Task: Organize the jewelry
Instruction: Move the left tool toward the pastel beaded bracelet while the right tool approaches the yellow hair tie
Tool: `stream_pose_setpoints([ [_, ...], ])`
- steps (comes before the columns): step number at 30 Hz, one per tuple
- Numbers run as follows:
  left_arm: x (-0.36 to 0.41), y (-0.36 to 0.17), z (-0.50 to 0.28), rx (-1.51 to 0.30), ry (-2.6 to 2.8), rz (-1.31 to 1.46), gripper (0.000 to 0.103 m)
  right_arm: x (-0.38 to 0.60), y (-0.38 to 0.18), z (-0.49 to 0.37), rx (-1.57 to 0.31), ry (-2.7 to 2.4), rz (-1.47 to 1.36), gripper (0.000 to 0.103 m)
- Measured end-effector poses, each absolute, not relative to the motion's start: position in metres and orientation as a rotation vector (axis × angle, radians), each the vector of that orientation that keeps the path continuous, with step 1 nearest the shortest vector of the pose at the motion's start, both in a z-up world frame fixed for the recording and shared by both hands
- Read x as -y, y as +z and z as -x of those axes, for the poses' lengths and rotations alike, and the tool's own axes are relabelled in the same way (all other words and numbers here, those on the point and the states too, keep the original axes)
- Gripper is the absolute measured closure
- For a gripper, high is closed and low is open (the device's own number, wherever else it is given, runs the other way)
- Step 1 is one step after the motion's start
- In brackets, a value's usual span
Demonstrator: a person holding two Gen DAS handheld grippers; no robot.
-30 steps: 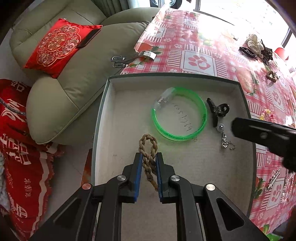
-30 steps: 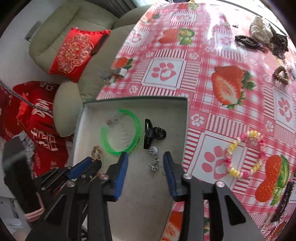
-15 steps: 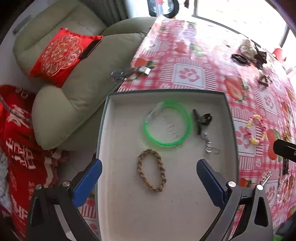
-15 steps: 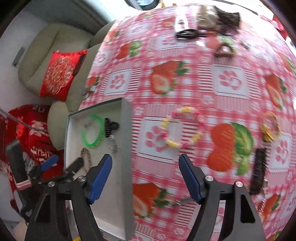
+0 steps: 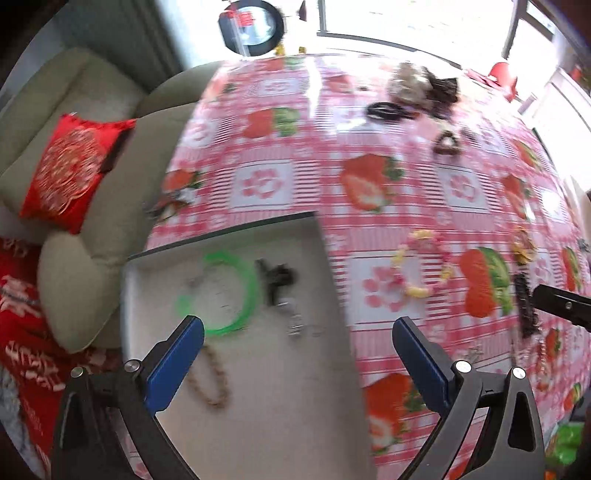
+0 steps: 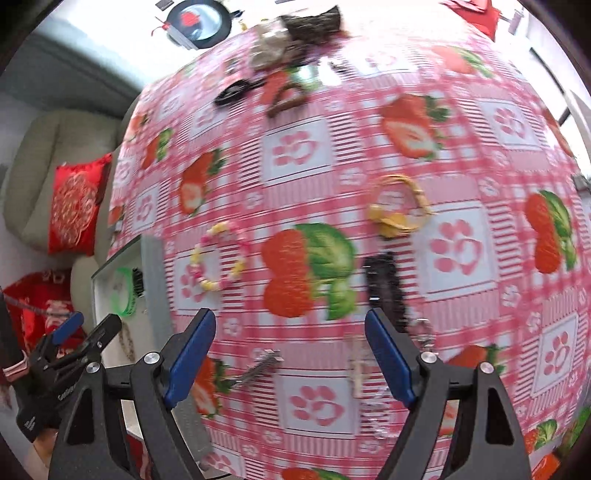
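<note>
A grey tray lies at the table's left edge. In it are a green bangle, a braided brown bracelet, a black clip and a small silver charm. My left gripper is open and empty above the tray's right wall. My right gripper is open and empty over the tablecloth. A pink and yellow bead bracelet, a gold bracelet, a black hair comb and a silver clip lie on the cloth.
The table has a red strawberry and paw print cloth. More hair pieces lie at its far side. A beige sofa with a red cushion stands left of the table.
My left gripper let go of the braided bracelet, opened wide and swung right. My right gripper moved right, away from the tray, out over the cloth.
</note>
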State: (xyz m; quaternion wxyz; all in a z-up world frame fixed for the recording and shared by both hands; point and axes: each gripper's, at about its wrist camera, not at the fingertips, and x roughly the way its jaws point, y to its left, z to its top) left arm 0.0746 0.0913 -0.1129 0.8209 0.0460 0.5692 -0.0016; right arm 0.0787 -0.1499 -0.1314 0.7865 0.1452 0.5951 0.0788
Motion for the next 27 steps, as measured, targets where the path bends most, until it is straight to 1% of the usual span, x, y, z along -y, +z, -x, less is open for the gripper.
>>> stream_pose_setpoints([
  [3, -0.069, -0.113, -0.079, -1.211, -0.048, -0.113, 0.000, 0.169, -0.132, -0.077, -1.267, 0.137, -0.341, 0.016],
  [11, -0.025, -0.121, -0.091, -1.224, -0.117, -0.165, 0.000, 0.203, -0.129, -0.077, -1.201, 0.095, -0.319, 0.016],
  [17, -0.004, -0.133, -0.102, -1.245, -0.126, -0.178, 0.000, 0.215, -0.133, -0.091, -1.253, 0.083, -0.234, 0.016],
  [27, 0.013, -0.157, -0.121, -1.265, -0.078, -0.207, 0.000, 0.217, -0.146, -0.113, -1.278, 0.109, -0.160, 0.016],
])
